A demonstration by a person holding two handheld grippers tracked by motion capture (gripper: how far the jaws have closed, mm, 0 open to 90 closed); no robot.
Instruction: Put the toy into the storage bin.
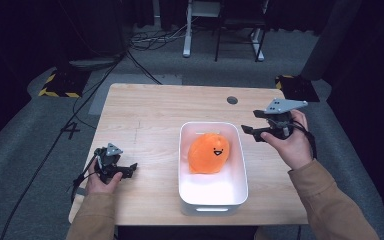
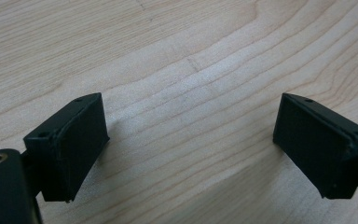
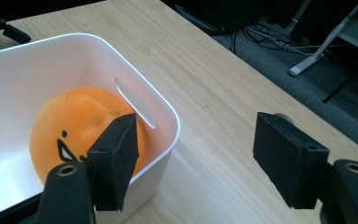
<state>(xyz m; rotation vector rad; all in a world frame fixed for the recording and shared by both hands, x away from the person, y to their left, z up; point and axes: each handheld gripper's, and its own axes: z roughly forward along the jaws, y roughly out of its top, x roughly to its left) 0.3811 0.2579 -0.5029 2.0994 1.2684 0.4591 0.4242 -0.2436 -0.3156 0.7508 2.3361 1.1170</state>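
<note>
Sitting inside the white bin [image 1: 213, 192], toward its far end, is the orange plush toy [image 1: 208, 153] — face side up, black eyes and open-mouth smile visible in the high view. Near half of the bin floor is bare. In the right gripper view the plush [image 3: 72, 126] lies against the end wall with the slot handle.

Right tongs [image 1: 254, 132]: held above the bench [image 1: 145, 120], just off the bin's right rim near its far corner, not touching bin or plush. Jaws stand well apart, nothing between them. In the right gripper view [image 3: 196, 161] one jaw overlaps the bin's corner in the picture, the other is over bare wood.

Left tongs [image 1: 130, 168]: low over the bench's near-left area, well apart from the bin, pointing toward it. In the left gripper view [image 2: 191, 140] jaws wide open, only wood grain between them; shadows sit close under the jaws, but can't tell whether they touch the surface.

Round grey grommet [image 1: 232, 100] in the bench top beyond the bin. Both sleeves tan.
</note>
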